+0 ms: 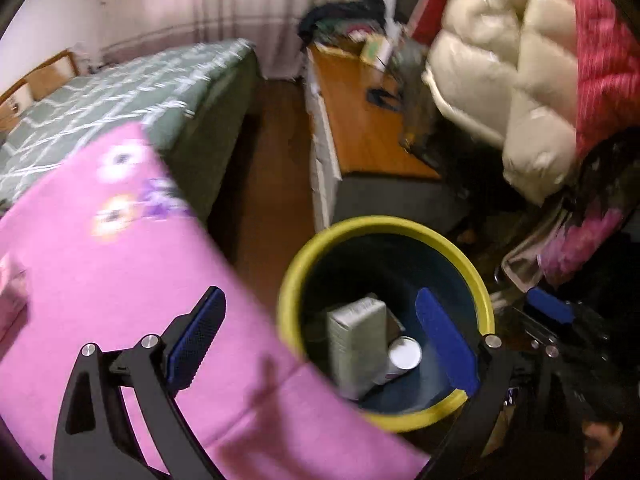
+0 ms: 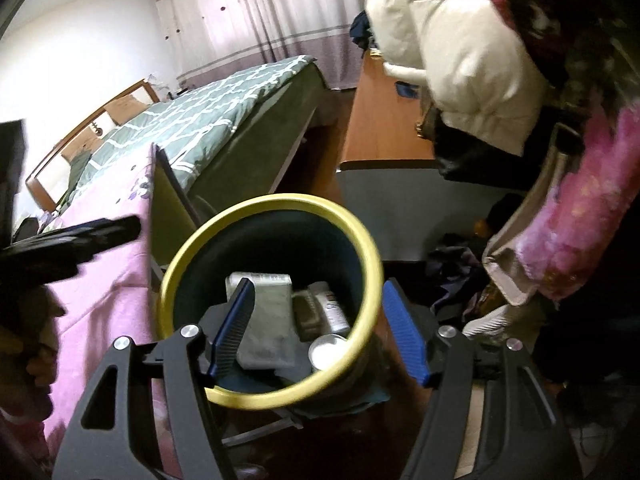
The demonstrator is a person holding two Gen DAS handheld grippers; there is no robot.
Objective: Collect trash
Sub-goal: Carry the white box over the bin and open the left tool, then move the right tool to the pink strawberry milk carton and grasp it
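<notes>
item: round dark-blue waste bin with yellow rim point(image 1: 460, 258), lower centre of the left wrist view, just beside the pink flowered cloth-covered counter point(image 1: 120, 280) at lower left. in the right wrist view the bin's near rim sits between the right tool's blue pads.

contents: grey-green rectangular carton point(image 1: 356, 340), small white round-lidded can point(image 1: 405, 353), both lying on the bin floor; a further container shows only in the right wrist view.

left tool point(image 1: 320, 336): jaws wide, nothing between them, poised over the bin mouth.

right tool point(image 2: 318, 330): about half open, straddling the rim; whether the pads press on it cannot be told.

handling note: drop looks complete. advice: steady the bin by its rim, lift the left tool clear of the yellow edge before swinging toward the counter for further trash.
</notes>
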